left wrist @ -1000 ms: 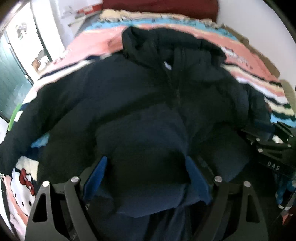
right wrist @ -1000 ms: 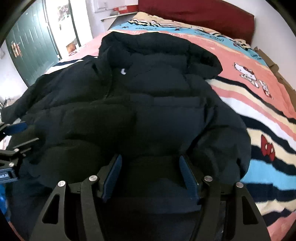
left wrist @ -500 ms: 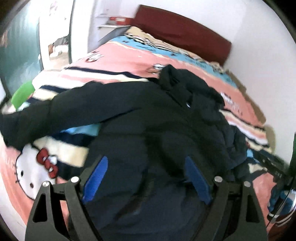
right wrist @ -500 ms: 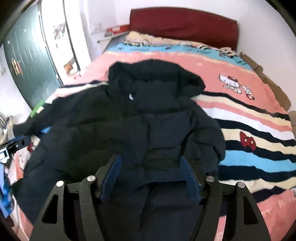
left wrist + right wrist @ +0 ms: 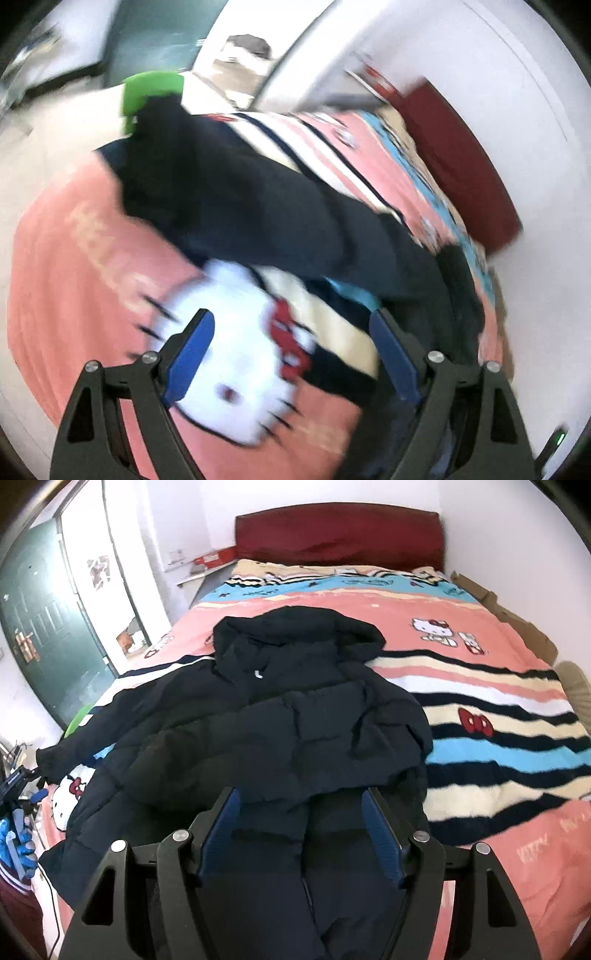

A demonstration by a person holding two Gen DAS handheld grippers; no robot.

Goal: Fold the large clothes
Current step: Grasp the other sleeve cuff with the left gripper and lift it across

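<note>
A large dark navy hooded puffer jacket [image 5: 280, 731] lies spread on the bed, hood toward the headboard, its right side folded over the front. My right gripper [image 5: 301, 834] is open and empty, just above the jacket's lower hem. My left gripper [image 5: 291, 354] is open and empty over the Hello Kitty print of the blanket [image 5: 66, 295], beside the jacket's outstretched left sleeve [image 5: 229, 199], whose cuff lies near the bed's edge. The left wrist view is blurred. The left gripper also shows at the far left of the right wrist view [image 5: 16, 794].
The bed has a striped pink, blue and cream Hello Kitty blanket [image 5: 498, 716] and a dark red headboard [image 5: 340, 535]. A green door [image 5: 40, 627] and a doorway stand left of the bed. A green object [image 5: 151, 92] sits by the sleeve cuff.
Both grippers have pulled back from the jacket. The left gripper has swung left, off the jacket body toward the outstretched sleeve. The right gripper has risen and backed away from the hem.
</note>
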